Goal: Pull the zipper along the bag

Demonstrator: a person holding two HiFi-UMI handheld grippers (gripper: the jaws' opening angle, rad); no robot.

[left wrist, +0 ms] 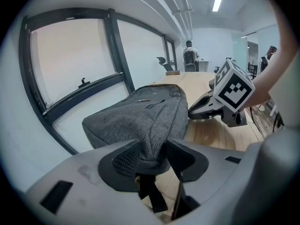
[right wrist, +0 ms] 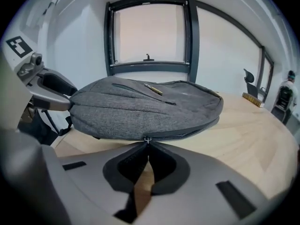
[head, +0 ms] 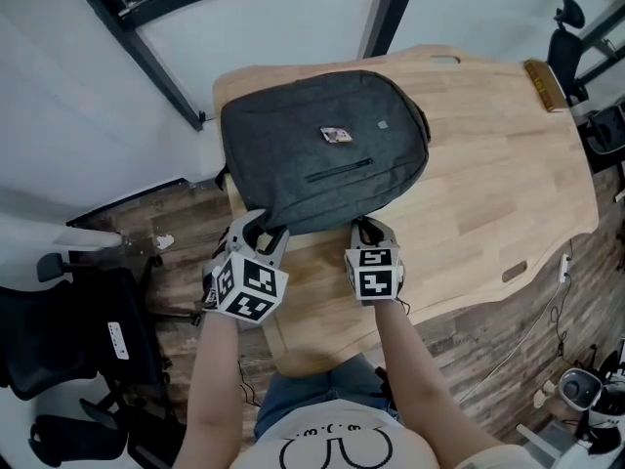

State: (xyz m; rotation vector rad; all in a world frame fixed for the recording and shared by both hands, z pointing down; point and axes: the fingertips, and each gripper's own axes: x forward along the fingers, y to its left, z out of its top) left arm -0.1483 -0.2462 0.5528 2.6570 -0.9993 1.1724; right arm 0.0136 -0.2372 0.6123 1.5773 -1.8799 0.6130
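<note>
A grey backpack [head: 322, 149] lies flat on the wooden table [head: 488, 164], its near edge toward me. My left gripper [head: 256, 225] is at the bag's near left corner; in the left gripper view the grey fabric [left wrist: 140, 116] fills the gap between the jaws, and the left gripper [left wrist: 150, 151] is shut on it. My right gripper [head: 369, 228] is at the near right edge. In the right gripper view the right gripper [right wrist: 146, 146] is shut on the small metal zipper pull [right wrist: 147, 139], where the dark zipper track [right wrist: 187, 135] begins and runs off to the right round the bag [right wrist: 145, 107].
The table's left edge runs just beside the bag, with a black office chair [head: 88, 330] on the floor below. A brown block [head: 545, 84] lies at the table's far right corner. Bare wood stretches right of the bag. A dark window frame [right wrist: 150, 64] stands behind.
</note>
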